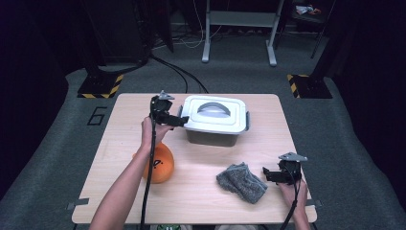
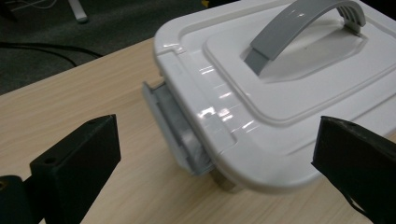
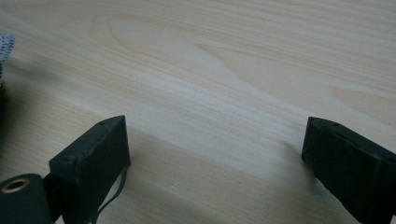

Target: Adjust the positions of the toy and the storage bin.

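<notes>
A white-lidded storage box (image 1: 215,117) with a grey arched handle (image 1: 214,107) stands at the table's far middle. My left gripper (image 1: 182,120) hovers at its left end, jaws wide open. In the left gripper view the box lid (image 2: 299,79) and its grey side latch (image 2: 175,128) lie between the two black jaws, which touch neither. An orange ball (image 1: 160,164) rests near the left forearm. A grey cloth (image 1: 242,182) lies crumpled at front right. My right gripper (image 1: 266,174) sits open just right of the cloth, low over the bare wood (image 3: 224,88).
The wooden table (image 1: 119,134) ends close behind the box and just in front of the cloth. On the dark carpet beyond stand a metal frame (image 1: 239,28), black cables (image 1: 177,72) and yellow-black striped bases (image 1: 103,86).
</notes>
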Demonstrator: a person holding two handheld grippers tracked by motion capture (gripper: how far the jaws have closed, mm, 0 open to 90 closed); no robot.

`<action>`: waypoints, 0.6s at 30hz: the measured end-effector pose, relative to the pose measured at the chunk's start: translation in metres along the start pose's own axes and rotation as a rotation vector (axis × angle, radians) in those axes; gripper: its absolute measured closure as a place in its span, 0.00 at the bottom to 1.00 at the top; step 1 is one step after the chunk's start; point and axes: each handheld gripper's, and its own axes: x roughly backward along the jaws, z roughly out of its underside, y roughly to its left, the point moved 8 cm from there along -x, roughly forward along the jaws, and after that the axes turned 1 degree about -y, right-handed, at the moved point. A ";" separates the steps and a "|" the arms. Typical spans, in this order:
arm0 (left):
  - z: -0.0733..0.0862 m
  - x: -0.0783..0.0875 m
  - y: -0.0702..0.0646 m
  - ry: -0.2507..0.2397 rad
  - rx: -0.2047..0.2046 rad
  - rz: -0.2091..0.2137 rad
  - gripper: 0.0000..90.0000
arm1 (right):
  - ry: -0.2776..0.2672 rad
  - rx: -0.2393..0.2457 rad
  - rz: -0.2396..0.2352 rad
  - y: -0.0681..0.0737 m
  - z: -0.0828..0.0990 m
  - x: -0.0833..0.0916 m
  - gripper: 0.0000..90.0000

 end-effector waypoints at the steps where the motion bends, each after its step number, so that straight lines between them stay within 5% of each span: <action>1: 0.002 0.005 0.005 -0.022 0.017 -0.006 0.00 | 0.001 0.000 -0.001 0.000 0.000 0.000 0.07; 4: 0.015 0.022 0.024 -0.015 0.026 -0.037 0.00 | 0.001 0.000 -0.001 0.000 0.000 0.000 0.07; 10: 0.047 0.049 0.066 -0.044 0.107 -0.137 0.00 | 0.001 0.000 0.001 0.000 0.000 0.000 0.07; 15: 0.078 0.059 0.095 -0.026 0.181 -0.186 0.00 | 0.003 0.001 0.003 0.000 0.000 0.000 0.07; 18: 0.099 0.059 0.108 -0.005 0.190 -0.227 0.00 | 0.001 0.000 0.004 0.000 0.000 0.000 0.07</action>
